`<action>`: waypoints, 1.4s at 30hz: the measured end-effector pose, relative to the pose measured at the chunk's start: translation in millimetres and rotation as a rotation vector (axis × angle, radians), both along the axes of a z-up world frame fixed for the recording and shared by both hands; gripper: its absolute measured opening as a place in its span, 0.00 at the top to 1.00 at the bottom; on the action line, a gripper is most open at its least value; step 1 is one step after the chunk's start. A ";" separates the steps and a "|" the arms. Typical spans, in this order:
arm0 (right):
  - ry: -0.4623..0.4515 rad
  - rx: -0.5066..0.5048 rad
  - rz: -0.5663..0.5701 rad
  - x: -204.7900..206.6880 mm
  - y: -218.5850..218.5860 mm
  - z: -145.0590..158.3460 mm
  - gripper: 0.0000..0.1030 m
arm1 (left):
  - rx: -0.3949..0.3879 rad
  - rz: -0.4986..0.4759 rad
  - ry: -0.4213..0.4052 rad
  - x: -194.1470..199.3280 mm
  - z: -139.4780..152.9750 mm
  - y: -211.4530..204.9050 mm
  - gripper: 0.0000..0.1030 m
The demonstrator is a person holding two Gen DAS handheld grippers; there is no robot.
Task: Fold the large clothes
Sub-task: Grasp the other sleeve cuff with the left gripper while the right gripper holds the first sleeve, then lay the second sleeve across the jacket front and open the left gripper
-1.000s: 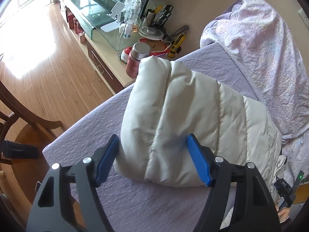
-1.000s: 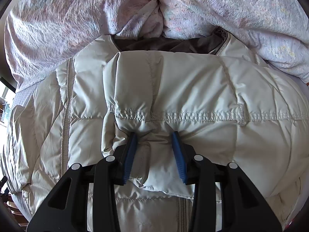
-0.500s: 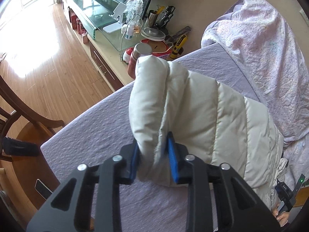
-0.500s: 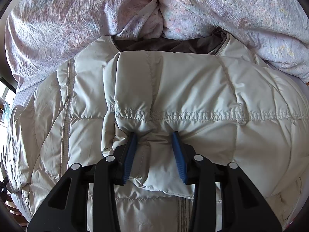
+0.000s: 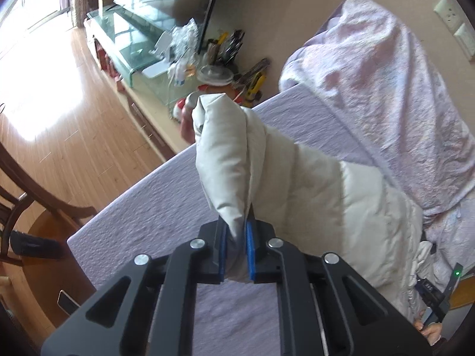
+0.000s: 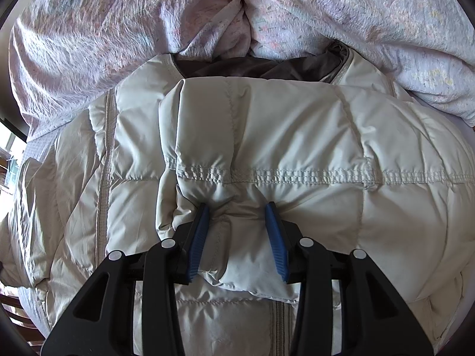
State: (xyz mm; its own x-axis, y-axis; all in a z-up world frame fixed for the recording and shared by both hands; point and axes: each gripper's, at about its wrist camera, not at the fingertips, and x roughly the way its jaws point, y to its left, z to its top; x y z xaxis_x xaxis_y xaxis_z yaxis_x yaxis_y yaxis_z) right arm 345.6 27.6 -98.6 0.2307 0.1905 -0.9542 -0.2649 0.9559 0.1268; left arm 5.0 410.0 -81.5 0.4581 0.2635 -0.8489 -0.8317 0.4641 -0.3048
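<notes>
Two claws on one cream quilted puffer jacket (image 6: 267,136) | left gripper (image 5: 236,247) clenched on a raised sleeve fold, lifted above lavender textured bedsheet (image 5: 142,216) | right gripper (image 6: 239,237) grasping a bunched quilted panel | crumpled pink floral duvet (image 6: 118,26) beyond right claw.

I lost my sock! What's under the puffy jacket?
Only the purple bedsheet shows around the jacket. Whatever is beneath the jacket is covered, so a sock can't be ruled out.

Floral quilt (image 6: 124,29), glass stand (image 5: 133,38), chair (image 5: 26,172).
</notes>
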 end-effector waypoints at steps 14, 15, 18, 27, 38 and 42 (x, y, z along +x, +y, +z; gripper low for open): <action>0.028 0.072 0.042 -13.1 -42.1 19.4 0.26 | 0.084 -0.315 -0.223 121.0 98.9 -92.5 0.90; 0.033 0.076 0.051 -15.0 -46.5 21.2 0.24 | 0.089 -0.343 -0.228 131.4 101.4 -103.2 0.90; 0.036 0.080 0.072 -21.6 -57.8 27.6 0.22 | 0.087 -0.433 -0.246 164.6 105.8 -137.6 0.90; 0.009 0.086 0.002 -41.3 -122.7 46.4 0.16 | 0.061 -0.692 -0.279 237.2 106.5 -239.7 0.90; 0.012 0.122 -0.053 -52.7 -173.7 49.8 0.16 | -0.025 -0.854 -0.201 289.0 66.3 -323.4 0.90; 0.001 0.116 -0.059 -54.1 -176.4 51.8 0.16 | -0.038 -0.881 -0.186 295.5 58.2 -336.3 0.90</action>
State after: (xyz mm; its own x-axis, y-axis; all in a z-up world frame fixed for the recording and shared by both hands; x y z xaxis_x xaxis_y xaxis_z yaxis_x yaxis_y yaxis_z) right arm 291.6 -148.9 -46.8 0.2442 0.2858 -0.9267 -0.2089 0.9487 0.2375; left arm 300.5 73.7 -23.3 0.6116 -0.2751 -0.7418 -0.1153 0.8966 -0.4275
